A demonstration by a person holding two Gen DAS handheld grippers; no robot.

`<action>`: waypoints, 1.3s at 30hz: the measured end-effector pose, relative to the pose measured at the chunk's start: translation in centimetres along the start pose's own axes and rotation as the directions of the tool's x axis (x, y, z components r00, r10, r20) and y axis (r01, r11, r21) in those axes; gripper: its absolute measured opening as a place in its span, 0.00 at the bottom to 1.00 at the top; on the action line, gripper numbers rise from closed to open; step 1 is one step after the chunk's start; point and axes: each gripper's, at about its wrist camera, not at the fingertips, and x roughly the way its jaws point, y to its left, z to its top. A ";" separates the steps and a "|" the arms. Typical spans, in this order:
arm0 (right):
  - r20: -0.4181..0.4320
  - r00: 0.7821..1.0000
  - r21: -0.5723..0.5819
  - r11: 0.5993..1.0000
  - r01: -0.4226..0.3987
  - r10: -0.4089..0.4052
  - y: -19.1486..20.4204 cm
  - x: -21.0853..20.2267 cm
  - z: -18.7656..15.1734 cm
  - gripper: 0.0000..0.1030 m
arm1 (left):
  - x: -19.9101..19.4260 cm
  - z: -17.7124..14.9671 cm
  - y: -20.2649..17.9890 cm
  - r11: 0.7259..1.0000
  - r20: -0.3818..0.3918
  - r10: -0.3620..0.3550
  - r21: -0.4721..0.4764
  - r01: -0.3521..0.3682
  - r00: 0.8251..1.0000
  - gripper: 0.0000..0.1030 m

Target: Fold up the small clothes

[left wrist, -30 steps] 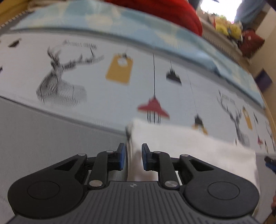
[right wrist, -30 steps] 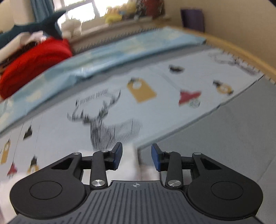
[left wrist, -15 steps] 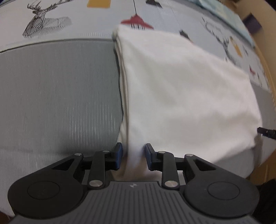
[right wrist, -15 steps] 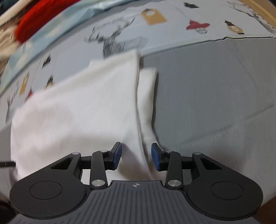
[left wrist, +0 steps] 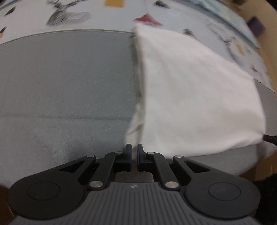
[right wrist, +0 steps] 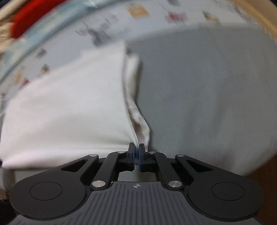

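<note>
A folded white garment (left wrist: 195, 97) lies on the grey bed cover (left wrist: 65, 83); it also shows in the right wrist view (right wrist: 69, 107). My left gripper (left wrist: 134, 152) is nearly shut with a thin gap and nothing between its blue pads; the garment's near left corner lies just beyond and to the right of the tips. My right gripper (right wrist: 136, 152) is shut on the garment's near right corner, where layered edges stick out. The right gripper's tip (left wrist: 270, 138) shows at the cloth's far right corner in the left wrist view.
Beyond the grey cover lies a printed sheet with deer and lamp motifs (left wrist: 69, 15). A light blue blanket (right wrist: 34, 32) and a red cushion (right wrist: 32, 19) lie further back. The bed's front edge runs just below both grippers.
Both grippers have closed: the right one onto the garment's near right corner, the left one to a thin gap beside the near left corner. Both views are blurred by motion.
</note>
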 end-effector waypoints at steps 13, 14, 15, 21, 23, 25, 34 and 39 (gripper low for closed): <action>0.187 0.982 -0.011 1.000 -0.028 0.029 0.6 -0.4 2.9 0.37 | -0.2 4.6 -0.7 0.983 0.136 -0.091 -0.144 0.110 0.987 0.28; 0.179 0.984 -0.018 1.000 -0.025 0.027 0.8 -0.1 3.1 0.37 | 0.2 5.1 -0.9 0.984 0.131 -0.085 -0.147 0.104 0.988 0.28; 0.170 0.985 -0.023 1.000 -0.018 0.021 1.1 0.2 3.2 0.37 | 0.6 5.4 -1.2 0.984 0.127 -0.079 -0.151 0.098 0.989 0.29; 0.072 0.995 -0.044 0.997 0.071 -0.067 2.3 3.2 3.6 0.45 | 2.1 6.8 -2.1 0.987 0.114 -0.053 -0.145 0.070 0.992 0.38; 0.038 0.995 -0.033 0.995 0.093 -0.092 2.1 4.1 3.7 0.46 | 2.5 7.3 -2.1 0.987 0.108 -0.050 -0.149 0.066 0.993 0.39; 0.046 0.995 -0.017 0.996 0.087 -0.086 2.0 3.9 3.9 0.46 | 2.8 7.6 -2.0 0.985 0.103 -0.055 -0.155 0.071 0.993 0.43; 0.288 0.951 0.018 0.994 0.111 -0.111 0.7 -1.6 3.7 0.45 | 5.2 9.1 -2.0 0.973 0.055 -0.088 -0.209 0.097 0.995 0.54; 0.491 0.871 0.022 1.000 -0.005 -0.007 -1.2 -7.8 2.9 0.45 | 6.1 9.3 -2.2 0.974 0.059 -0.087 -0.203 0.097 0.994 0.55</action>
